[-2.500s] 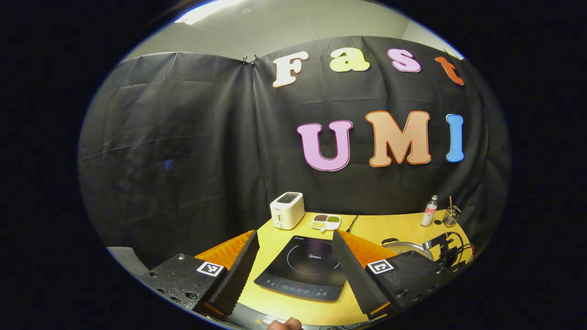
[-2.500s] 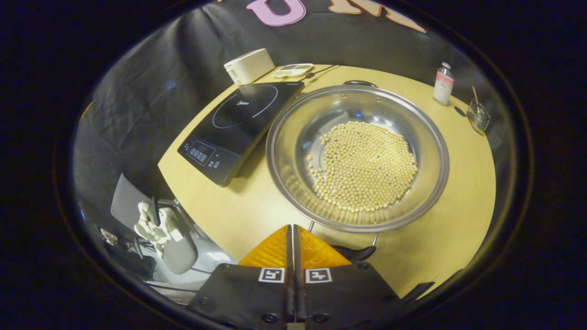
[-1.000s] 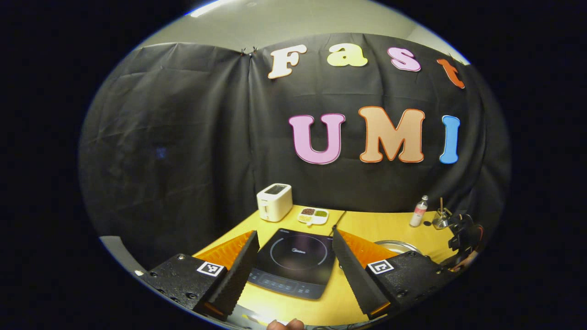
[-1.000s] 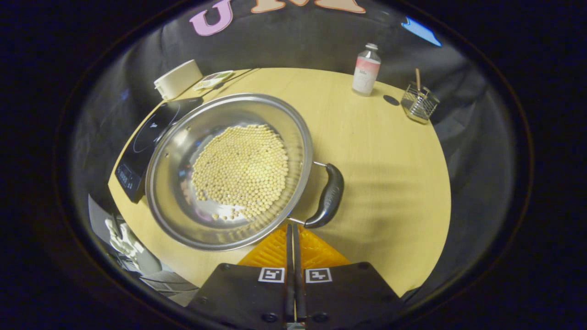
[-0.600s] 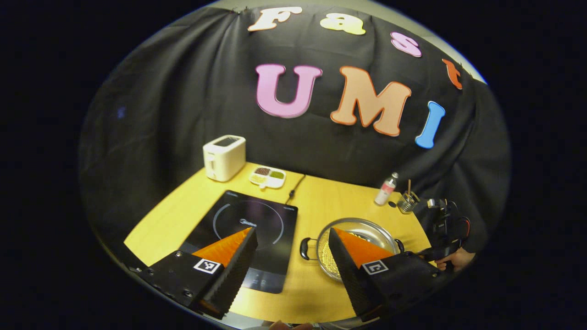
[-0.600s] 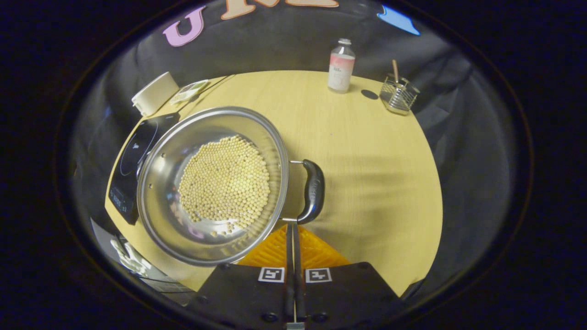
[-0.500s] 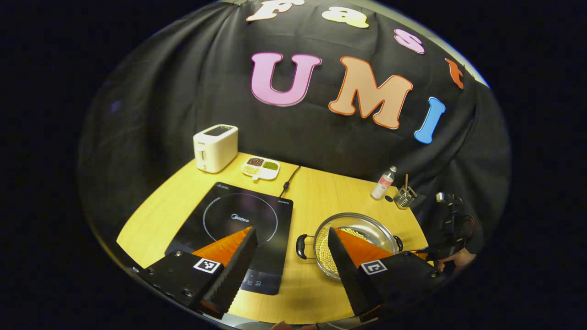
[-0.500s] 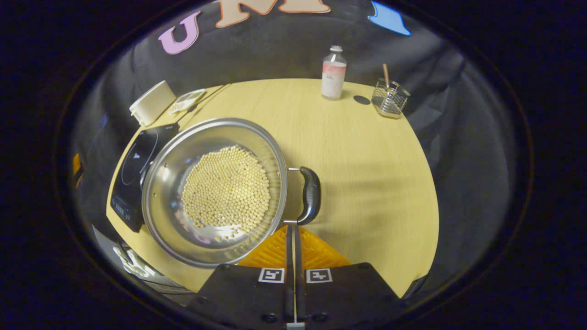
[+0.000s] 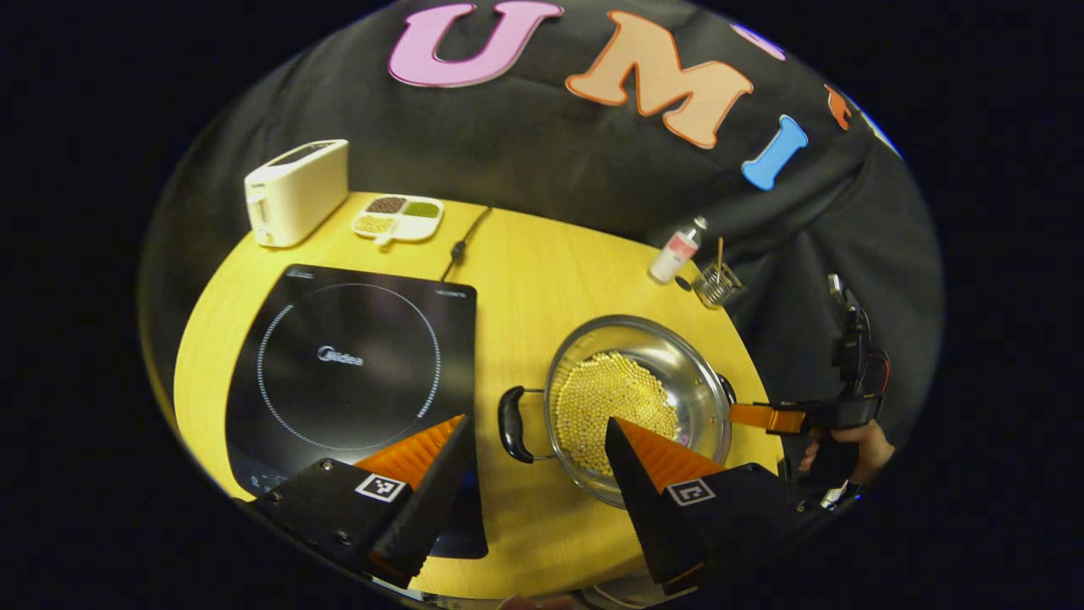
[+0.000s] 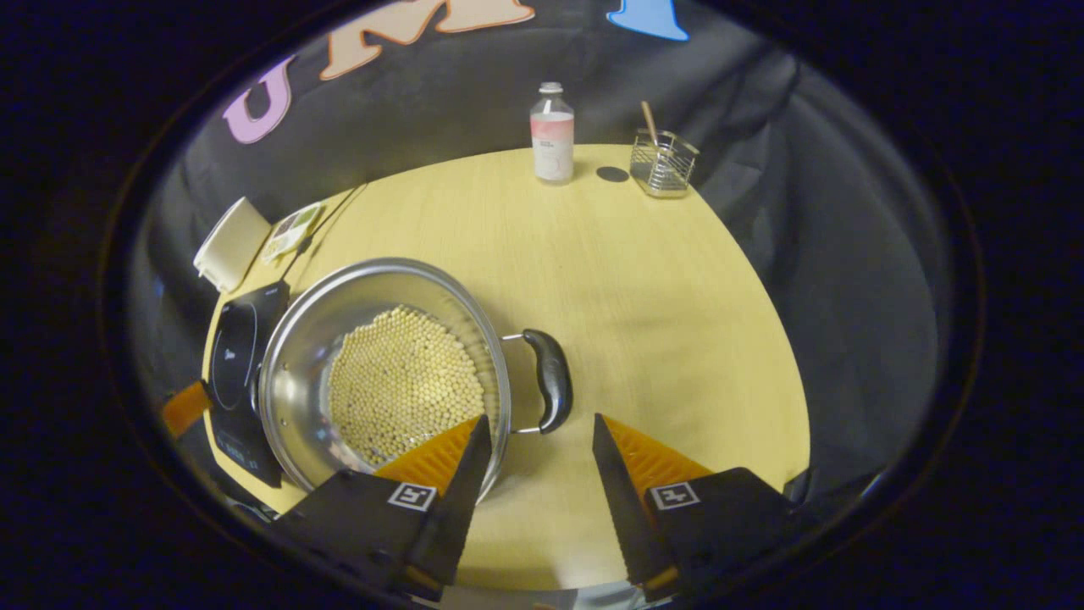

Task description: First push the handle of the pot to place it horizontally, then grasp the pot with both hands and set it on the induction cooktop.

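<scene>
1. Your pot (image 9: 639,398) sits on the worktop (image 9: 542,280) just right of the induction cooktop (image 9: 347,364).
2. Both tools, left tool (image 9: 535,462) and right tool (image 10: 535,462), are spread apart, empty.
3. Loaded with beans (image 10: 402,381), it's likely heavy with slick steel; grip both black handles (image 10: 550,381) and keep it level.

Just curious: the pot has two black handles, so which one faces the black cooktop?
The handle on the pot's left in the left gripper view; it points toward the cooktop, while the other handle faces bare table.

Table (image 9: 542,280): cooktop (image 9: 347,373), pot (image 9: 669,373), toaster (image 9: 296,191), bottle (image 9: 675,252).
</scene>
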